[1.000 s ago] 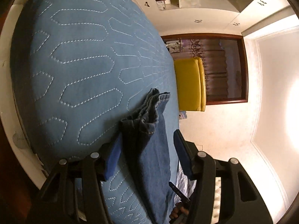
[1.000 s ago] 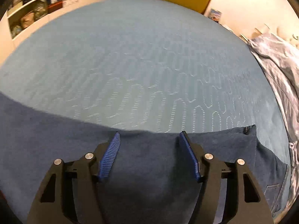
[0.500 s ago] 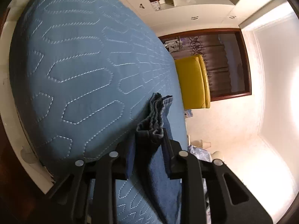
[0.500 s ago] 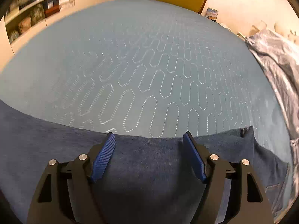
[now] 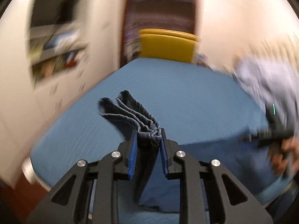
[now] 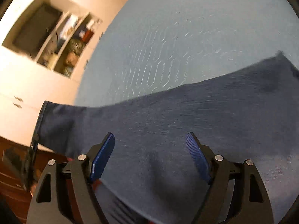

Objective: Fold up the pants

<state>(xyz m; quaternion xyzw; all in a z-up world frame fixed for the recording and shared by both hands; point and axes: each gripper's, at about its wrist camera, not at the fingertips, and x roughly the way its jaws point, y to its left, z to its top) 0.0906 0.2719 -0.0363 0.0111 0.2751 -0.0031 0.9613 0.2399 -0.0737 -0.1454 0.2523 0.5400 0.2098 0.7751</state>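
Note:
The dark blue denim pants (image 6: 205, 115) lie stretched across the blue quilted bed (image 6: 186, 28). Their leg end (image 6: 40, 123) hangs past the bed's left edge. In the left wrist view the bunched hem (image 5: 129, 110) sticks out forward between the pads of my left gripper (image 5: 147, 132), whose jaws are closing and press on it. More denim hangs below them. My right gripper (image 6: 150, 137) hovers over the pants' middle, its jaws opening, with fabric under them but none between the pads. In the left wrist view it shows blurred at the right (image 5: 276, 130), held by a hand (image 5: 284, 149).
A yellow chair (image 5: 168, 44) stands beyond the bed's far end, in front of a dark doorway. White shelves (image 6: 61, 43) with clutter line the wall to the left. A pale crumpled cloth (image 5: 265, 80) lies at the bed's right side. Dark wooden floor (image 6: 15, 177) shows below.
My left gripper has shut on the bunched hem and swung round with it, so the room now stands upright. The right gripper has opened wider, rolled and lifted off the pants.

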